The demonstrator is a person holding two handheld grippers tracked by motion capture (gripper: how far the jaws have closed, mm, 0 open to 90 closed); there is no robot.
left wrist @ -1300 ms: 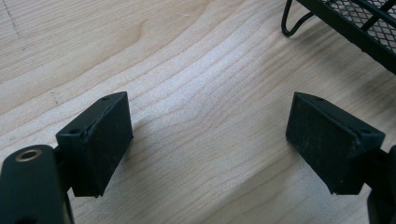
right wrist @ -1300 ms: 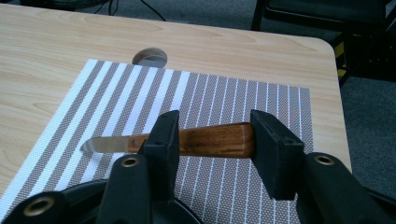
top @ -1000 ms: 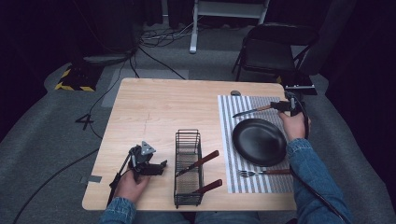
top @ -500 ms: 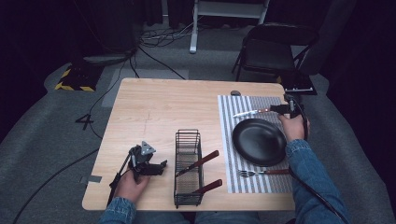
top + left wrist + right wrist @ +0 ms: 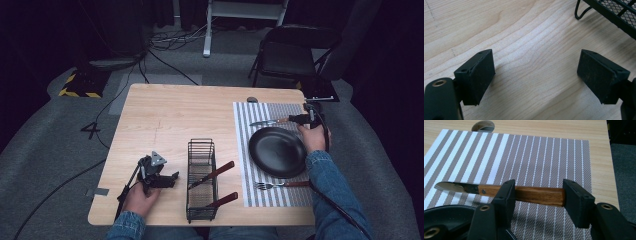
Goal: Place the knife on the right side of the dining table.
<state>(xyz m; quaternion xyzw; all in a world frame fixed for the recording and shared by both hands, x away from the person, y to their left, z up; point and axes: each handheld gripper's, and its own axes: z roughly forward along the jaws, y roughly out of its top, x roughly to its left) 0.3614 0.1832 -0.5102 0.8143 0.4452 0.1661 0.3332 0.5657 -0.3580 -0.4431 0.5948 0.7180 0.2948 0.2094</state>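
A wood-handled knife (image 5: 270, 121) (image 5: 534, 195) lies flat on the striped placemat (image 5: 287, 110) (image 5: 536, 152), just beyond the black plate (image 5: 277, 150) (image 5: 449, 212). My right gripper (image 5: 299, 119) (image 5: 540, 188) stands over the handle. Its jaws have just been opening, and the handle lies between them with neither pad pressing on it. My left gripper (image 5: 167, 179) (image 5: 535, 67) rests open over bare wood at the table's near left, holding nothing, close to the wire rack (image 5: 201, 141) (image 5: 614, 12).
The wire rack holds two wood-handled utensils (image 5: 215, 172). A fork (image 5: 280, 185) lies on the placemat in front of the plate. A round cable hole (image 5: 251, 99) (image 5: 483, 125) sits behind the mat. A chair (image 5: 290, 55) stands beyond the table's far right corner.
The knife was tilted up in the right gripper; it has come down flat onto the placemat and the jaws have spread apart from it. The left gripper has not moved.
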